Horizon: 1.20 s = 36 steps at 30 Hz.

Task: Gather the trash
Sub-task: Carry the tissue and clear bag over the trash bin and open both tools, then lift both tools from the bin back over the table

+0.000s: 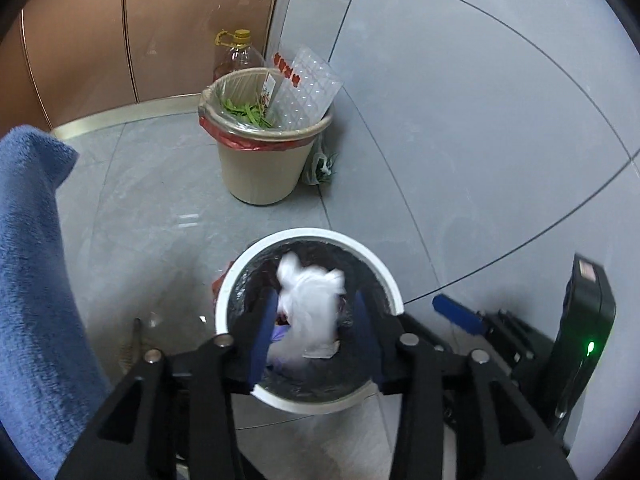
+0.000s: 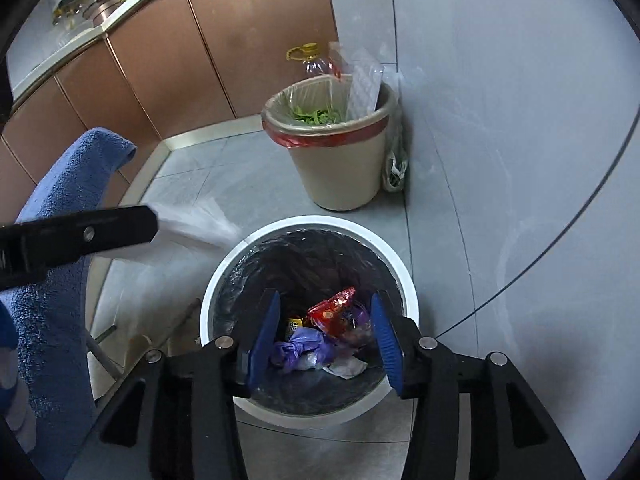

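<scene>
A white bin with a black liner stands on the grey floor right under both grippers. My left gripper hangs over its mouth with the jaws apart. A blurred white crumpled tissue sits loose between the blue pads, and no pad visibly presses on it. In the right wrist view the left gripper reaches in from the left, with the white tissue a blur at its tip. My right gripper is open over the white bin with nothing between its pads. Below it lie a red wrapper, a purple bag and white paper.
A beige bin with a red-edged liner holds green scraps and a clear plastic tray, against the wall corner. An oil bottle stands behind it. Blue fleece cloth hangs at the left. Brown cabinets line the back.
</scene>
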Each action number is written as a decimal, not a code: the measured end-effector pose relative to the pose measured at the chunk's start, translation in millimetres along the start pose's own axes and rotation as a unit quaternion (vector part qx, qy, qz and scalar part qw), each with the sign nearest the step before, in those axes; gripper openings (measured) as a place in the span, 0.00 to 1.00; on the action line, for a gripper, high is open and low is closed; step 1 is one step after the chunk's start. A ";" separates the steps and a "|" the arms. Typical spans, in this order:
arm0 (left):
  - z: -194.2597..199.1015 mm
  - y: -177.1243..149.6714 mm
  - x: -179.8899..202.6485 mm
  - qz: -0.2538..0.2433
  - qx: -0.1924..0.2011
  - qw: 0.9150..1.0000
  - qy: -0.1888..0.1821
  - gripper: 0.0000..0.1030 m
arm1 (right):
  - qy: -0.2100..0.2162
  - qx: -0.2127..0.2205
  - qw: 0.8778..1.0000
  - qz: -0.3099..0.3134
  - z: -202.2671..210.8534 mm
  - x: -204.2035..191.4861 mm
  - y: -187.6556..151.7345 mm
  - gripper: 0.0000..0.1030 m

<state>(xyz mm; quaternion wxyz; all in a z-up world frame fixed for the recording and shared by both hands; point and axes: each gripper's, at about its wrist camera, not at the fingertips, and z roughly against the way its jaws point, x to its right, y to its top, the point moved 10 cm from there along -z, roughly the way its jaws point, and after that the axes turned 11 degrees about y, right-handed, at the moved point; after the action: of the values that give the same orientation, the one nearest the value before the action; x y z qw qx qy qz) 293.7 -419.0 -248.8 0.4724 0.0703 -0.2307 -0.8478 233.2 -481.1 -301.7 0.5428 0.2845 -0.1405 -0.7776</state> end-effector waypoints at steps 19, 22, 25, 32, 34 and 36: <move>123.9 -7.1 -12.8 -0.013 0.148 0.989 0.022 0.39 | 0.000 0.067 0.997 0.022 90.1 -60.5 -8.9 0.51; 151.6 -21.6 -15.5 -0.027 0.162 0.986 0.027 0.39 | 0.003 0.081 0.996 0.024 110.9 -73.3 -11.3 0.51; 173.4 -34.8 -20.2 -0.032 0.169 0.985 0.029 0.39 | 0.008 0.095 0.995 0.027 131.4 -85.3 -10.9 0.52; 226.8 -73.7 -46.1 -0.015 0.197 0.979 0.052 0.40 | 0.022 0.130 0.990 0.051 182.4 -123.9 -11.1 0.55; 240.4 -86.4 -54.6 -0.005 0.205 0.977 0.059 0.41 | 0.026 0.139 0.988 0.060 198.7 -136.3 -13.9 0.56; 251.2 -98.3 -62.2 0.001 0.211 0.975 0.067 0.48 | 0.029 0.144 0.987 0.064 210.0 -144.4 -17.4 0.56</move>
<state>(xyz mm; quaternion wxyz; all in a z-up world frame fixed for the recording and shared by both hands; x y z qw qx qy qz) 167.3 -241.6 -77.9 0.4619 0.2246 -0.3720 -0.7732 130.8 -360.2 -101.3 0.5487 0.3726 -0.2533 -0.7042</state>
